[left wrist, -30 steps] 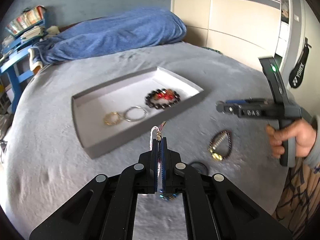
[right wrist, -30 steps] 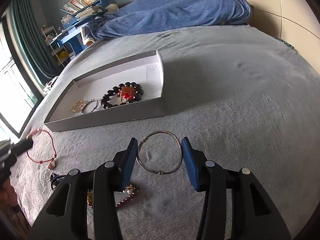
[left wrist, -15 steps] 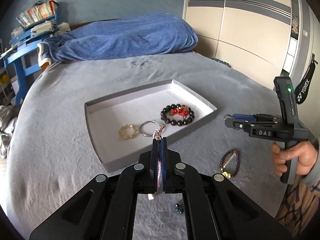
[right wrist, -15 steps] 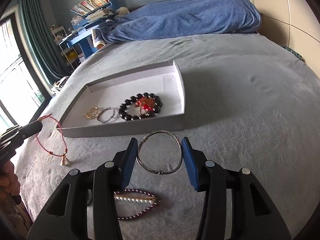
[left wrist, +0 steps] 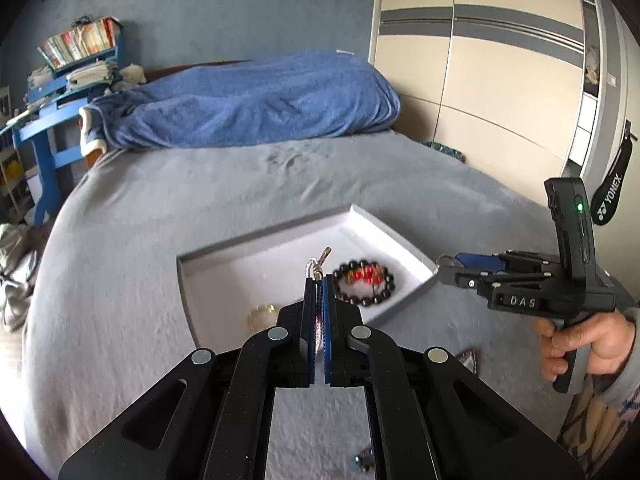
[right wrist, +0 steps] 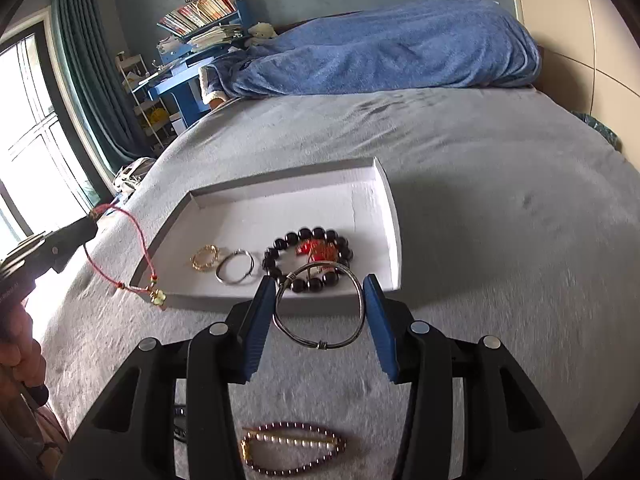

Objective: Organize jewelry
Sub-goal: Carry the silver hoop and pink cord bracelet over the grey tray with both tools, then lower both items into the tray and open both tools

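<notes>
Both pieces are mid-carry toward the grey tray [right wrist: 394, 240] on the bed. The left tool [left wrist: 319, 280], clamped tight, pinches a red cord bracelet [right wrist: 120, 256]; the right tool [right wrist: 318, 300], half open, grips a silver bangle [right wrist: 320, 308] across its width. Next, each must clear the near rim and release. Both have risen, nearer the tray than a second ago.

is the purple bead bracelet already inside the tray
No, the purple bead bracelet lies on the grey bedspread, outside the tray.

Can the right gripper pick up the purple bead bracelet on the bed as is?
Probably not: the right gripper is already shut on the silver bangle, and the purple bead bracelet lies on the bed under its body.
</notes>
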`<state>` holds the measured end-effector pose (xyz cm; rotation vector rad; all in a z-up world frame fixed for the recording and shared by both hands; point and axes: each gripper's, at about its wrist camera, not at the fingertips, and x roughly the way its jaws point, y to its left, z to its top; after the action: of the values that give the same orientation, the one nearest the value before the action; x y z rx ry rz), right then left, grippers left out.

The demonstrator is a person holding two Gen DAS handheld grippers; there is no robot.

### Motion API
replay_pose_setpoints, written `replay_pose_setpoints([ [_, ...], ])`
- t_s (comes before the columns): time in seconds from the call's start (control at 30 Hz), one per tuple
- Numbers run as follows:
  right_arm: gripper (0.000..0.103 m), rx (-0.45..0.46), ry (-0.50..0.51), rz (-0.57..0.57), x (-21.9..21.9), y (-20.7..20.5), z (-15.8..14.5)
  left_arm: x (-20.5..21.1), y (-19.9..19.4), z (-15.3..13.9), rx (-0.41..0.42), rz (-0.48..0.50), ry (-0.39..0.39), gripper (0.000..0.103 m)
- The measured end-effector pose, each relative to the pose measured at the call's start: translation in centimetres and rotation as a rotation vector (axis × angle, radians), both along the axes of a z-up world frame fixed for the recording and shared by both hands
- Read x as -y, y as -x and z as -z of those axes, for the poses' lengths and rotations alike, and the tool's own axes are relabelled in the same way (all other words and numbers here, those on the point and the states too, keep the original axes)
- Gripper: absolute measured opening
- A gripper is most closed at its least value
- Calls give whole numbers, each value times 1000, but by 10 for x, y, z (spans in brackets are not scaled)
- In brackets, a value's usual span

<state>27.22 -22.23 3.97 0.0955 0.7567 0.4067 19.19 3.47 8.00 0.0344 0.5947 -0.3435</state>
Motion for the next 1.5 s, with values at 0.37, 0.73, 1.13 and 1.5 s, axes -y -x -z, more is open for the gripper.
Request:
replay_pose_setpoints([
  [0.37, 45, 15, 20, -35, -19, -26, -10, -4, -31, -9, 13, -20, -1, 4],
  [0.73, 45, 7, 56, -63, -42, -62, -4, -16, -71, 2, -20, -59, 2, 4],
  [1.13, 45, -11, 67, -67, -64, -102, 5, -30, -119, 26, -69, -112, 14, 4],
  [1.5, 45, -82, 132, -77, -75, -129, 35, -14, -135, 60, -160, -75, -21, 4],
])
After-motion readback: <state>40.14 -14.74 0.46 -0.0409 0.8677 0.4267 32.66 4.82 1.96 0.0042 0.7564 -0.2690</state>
